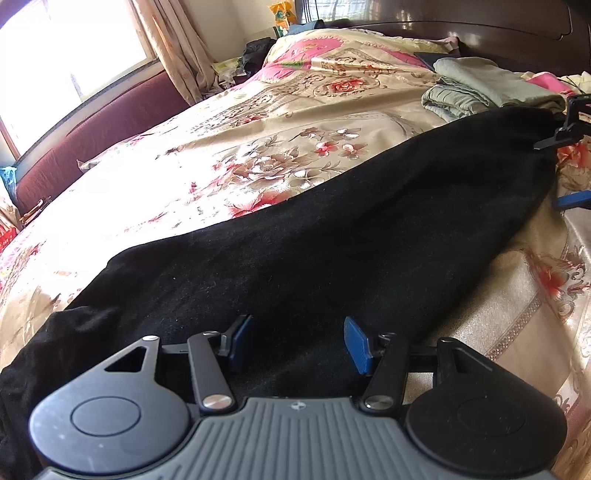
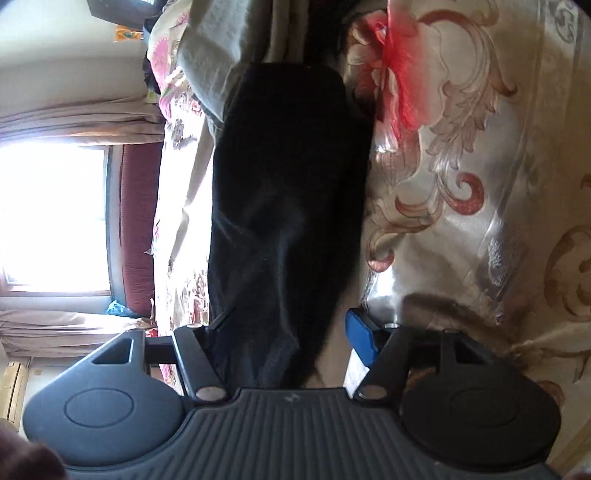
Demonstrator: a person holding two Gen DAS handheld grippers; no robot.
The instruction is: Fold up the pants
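Black pants (image 1: pixel 332 229) lie stretched out lengthwise on the floral bedspread (image 1: pixel 221 155), from near me to the far right. My left gripper (image 1: pixel 299 343) is open, its blue pads either side of the near end of the pants, just above the cloth. In the right wrist view, rolled sideways, the pants (image 2: pixel 288 192) run away between the fingers of my right gripper (image 2: pixel 291 332), which is open around the pants' end. The right gripper also shows in the left wrist view (image 1: pixel 567 122) at the far end of the pants.
Folded grey-green clothes (image 1: pixel 480 88) are stacked on the bed beyond the pants. A dark headboard (image 1: pixel 480 29) runs along the back. A maroon padded bench (image 1: pixel 92 147) and a curtained window (image 1: pixel 74 55) are on the left.
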